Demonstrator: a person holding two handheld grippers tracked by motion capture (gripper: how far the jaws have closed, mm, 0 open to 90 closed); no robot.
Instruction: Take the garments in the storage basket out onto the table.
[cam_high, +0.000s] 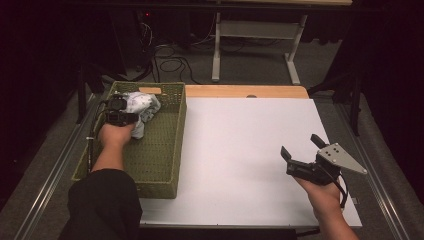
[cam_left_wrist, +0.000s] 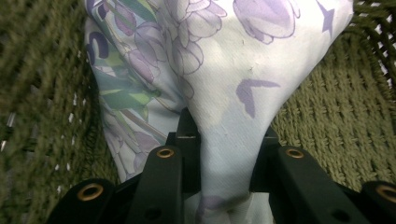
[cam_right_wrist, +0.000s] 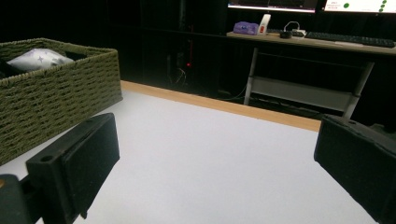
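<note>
White table (cam_high: 240, 150), dark room behind. Left: green basket (cam_high: 160, 165), flowered cloth (cam_high: 142, 107) inside, partly hidden by left gripper (cam_high: 117, 111), jaws pinching a fold. Right: right gripper (cam_high: 300, 150) hovering level, jaws spread wide, nothing between.

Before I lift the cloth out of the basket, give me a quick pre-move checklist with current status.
1. Left gripper closed on the pale floral-print cloth: ok, fabric is pinched between its fingers.
2. Whole cloth gathered: cannot tell, part of it lies bunched beyond the grip.
3. Cloth free of the green woven basket: cannot tell, it lies against the weave.
4. Right gripper open and empty: ok.
5. Space on the white table top to set the cloth down: ok.
</note>
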